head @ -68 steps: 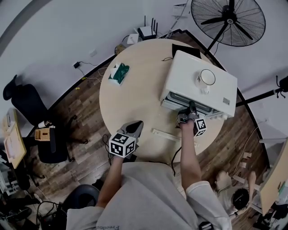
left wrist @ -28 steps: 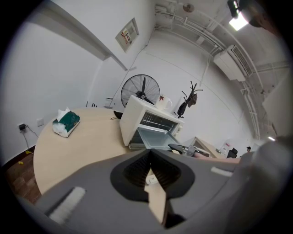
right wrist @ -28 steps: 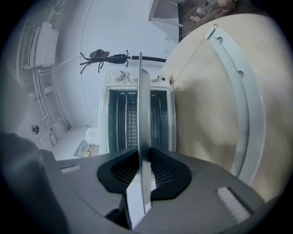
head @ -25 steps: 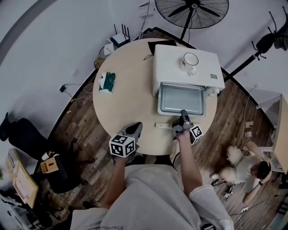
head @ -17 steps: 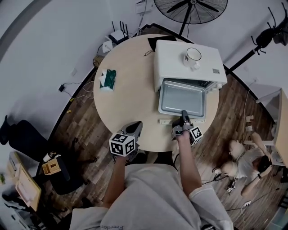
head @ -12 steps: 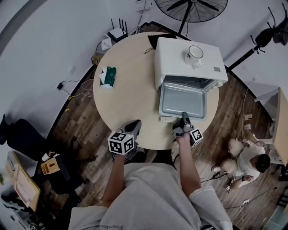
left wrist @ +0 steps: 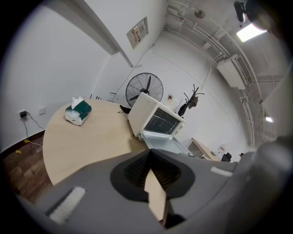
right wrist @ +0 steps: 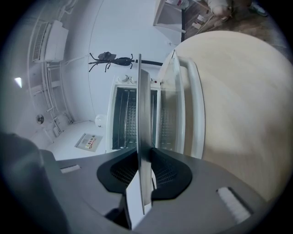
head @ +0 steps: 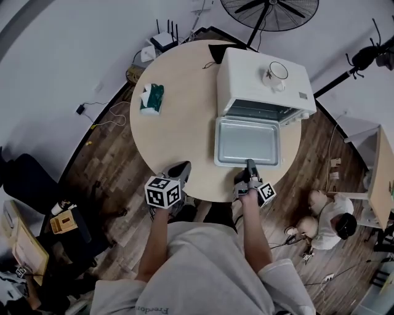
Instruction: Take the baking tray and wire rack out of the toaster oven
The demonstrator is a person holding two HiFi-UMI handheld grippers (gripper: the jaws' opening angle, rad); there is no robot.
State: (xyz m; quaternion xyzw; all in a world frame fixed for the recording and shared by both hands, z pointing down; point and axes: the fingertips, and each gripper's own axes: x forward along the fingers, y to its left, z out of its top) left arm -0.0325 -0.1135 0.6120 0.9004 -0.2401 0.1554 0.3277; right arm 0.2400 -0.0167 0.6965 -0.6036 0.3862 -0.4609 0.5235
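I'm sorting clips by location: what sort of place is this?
Probably an office or lab workroom, not a kitchen: the toaster oven sits on a round table, with a pedestal fan and a router beyond it.

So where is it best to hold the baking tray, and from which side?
Grip the near rim of the baking tray, coming from the person's side, as the right gripper does. That rim is a thin lip that fits between jaws; the toaster oven stands at the far end.

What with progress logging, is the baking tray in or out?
Mostly out: baking tray lies before the toaster oven, clamped in the right hand-held gripper.
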